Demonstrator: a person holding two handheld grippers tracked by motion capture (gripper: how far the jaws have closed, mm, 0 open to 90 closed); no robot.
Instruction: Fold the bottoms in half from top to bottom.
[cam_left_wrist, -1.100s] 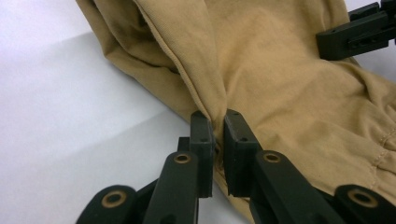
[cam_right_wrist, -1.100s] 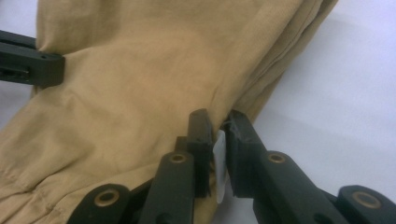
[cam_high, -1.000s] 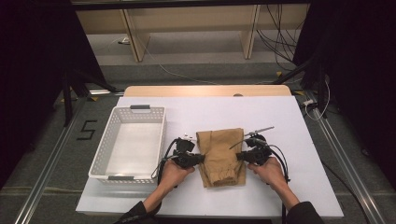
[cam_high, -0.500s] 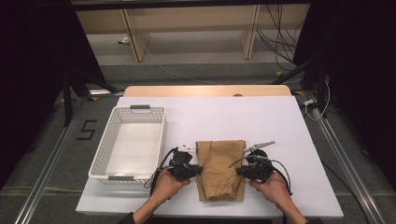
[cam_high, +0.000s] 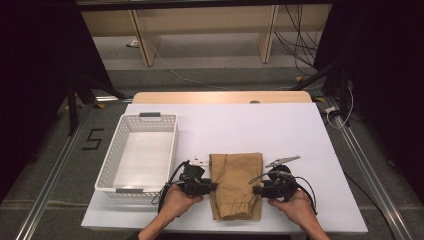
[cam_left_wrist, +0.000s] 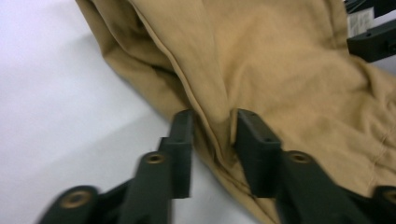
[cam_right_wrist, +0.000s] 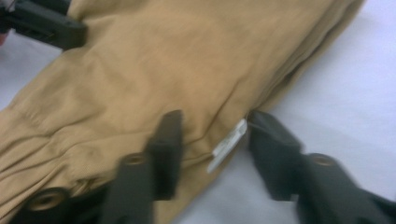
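Note:
Folded tan trousers (cam_high: 236, 186) lie flat on the white table (cam_high: 280, 130) near its front edge. My left gripper (cam_high: 211, 187) is at their left edge and my right gripper (cam_high: 256, 190) at their right edge. In the left gripper view my left gripper (cam_left_wrist: 212, 140) has just been opening. A fold of the tan cloth (cam_left_wrist: 280, 70) lies loose between its fingers (cam_left_wrist: 183, 140). In the right gripper view my right gripper (cam_right_wrist: 217, 144) has also just been opening. It straddles the trousers' (cam_right_wrist: 177, 60) edge and a small white label (cam_right_wrist: 229, 143), and the pads stand off the fabric.
A white plastic basket (cam_high: 171, 150) stands on the table's left, close to my left hand (cam_high: 175, 202). The table's front edge is just below the trousers. Shelving and loose cables sit on the floor beyond the far edge.
Both hands drew back toward the near edge with the trousers, which now lie flatter and lower in view. Both grippers' jaws have come apart from the cloth.

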